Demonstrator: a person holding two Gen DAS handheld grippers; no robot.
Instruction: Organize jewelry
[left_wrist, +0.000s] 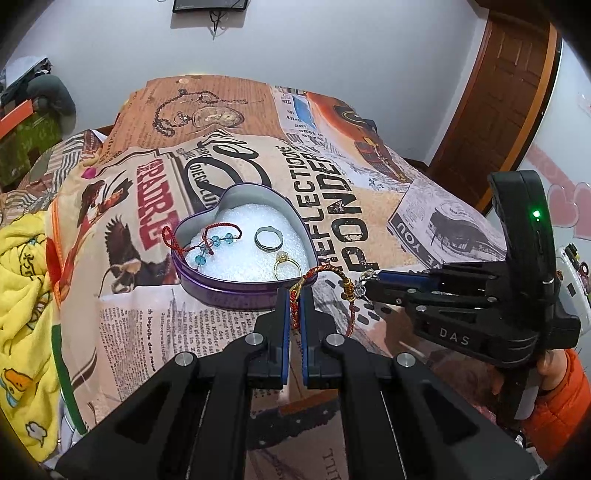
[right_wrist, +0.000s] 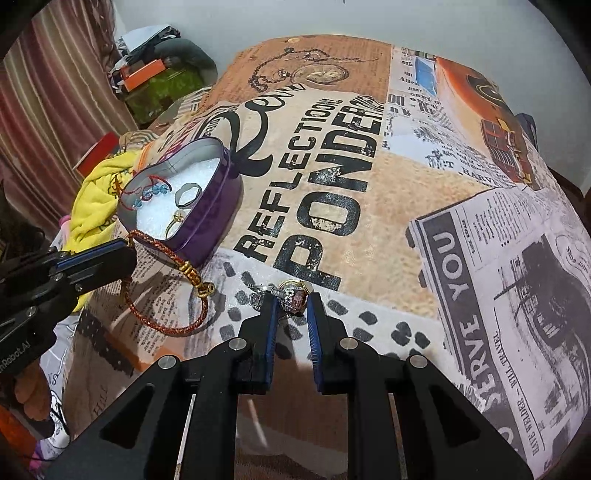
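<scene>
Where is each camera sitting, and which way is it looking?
Left wrist: sits on the left gripper, looking along its fingers at the heart tin; its fingers pinch the braided bracelet; the right gripper and an orange sleeve show at right.
Right wrist: sits on the right gripper, looking across the printed cloth; its fingers flank a jeweled ring; the left gripper shows at left.
Both see the tin, bracelet and cloth.

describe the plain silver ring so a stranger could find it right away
Find the purple heart-shaped tin on the newspaper-print cloth. On its white filling, the silver ring lies between the blue-beaded red cord and gold ring: stoneless, plain grey band.
</scene>
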